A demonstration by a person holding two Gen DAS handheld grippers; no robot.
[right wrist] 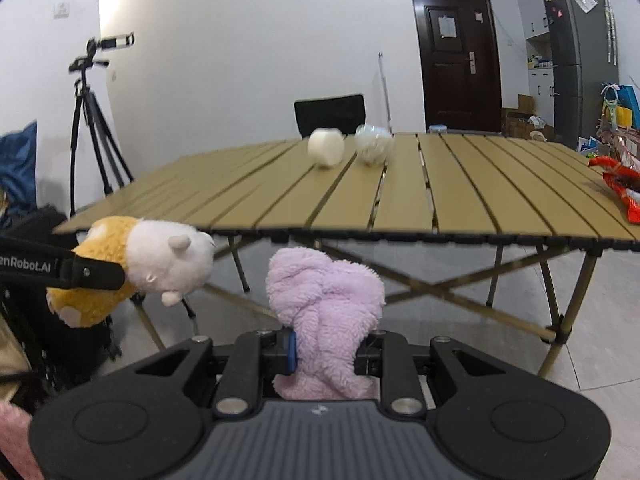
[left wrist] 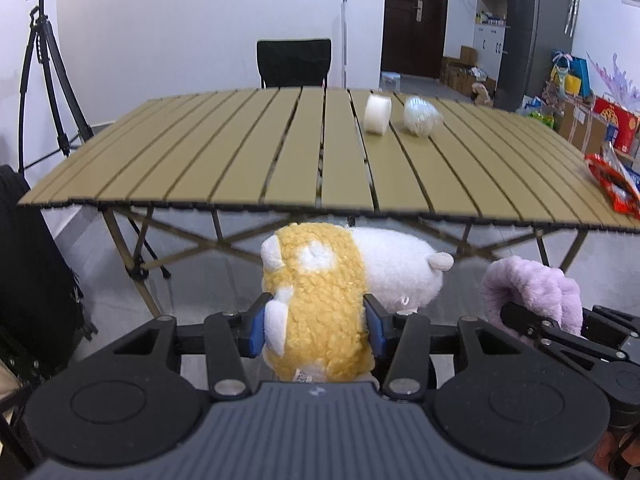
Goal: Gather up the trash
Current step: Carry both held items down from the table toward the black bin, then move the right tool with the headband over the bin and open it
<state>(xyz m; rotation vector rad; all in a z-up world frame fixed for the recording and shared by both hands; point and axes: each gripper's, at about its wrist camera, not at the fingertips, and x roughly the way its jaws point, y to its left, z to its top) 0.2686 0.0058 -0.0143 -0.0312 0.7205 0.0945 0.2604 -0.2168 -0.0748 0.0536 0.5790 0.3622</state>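
While angled downward, both grippers (left wrist: 316, 326) laden.

Worktop (left wrist: 240, 152): tan folding surface made of long slats running away from the cameras, dark edge along the near side, standing on crossed metal legs over a pale tiled floor (right wrist: 592, 356).
White roll (left wrist: 377, 114): lies on its side on the far part of the worktop, round face toward the left wrist view.
Clear crumpled plastic (left wrist: 420, 116): on the slats just beside the white roll, on its right, apart from it.
Red wrapper (left wrist: 612, 184): crumpled, on the right end of the worktop near its edge, well apart from the other two.
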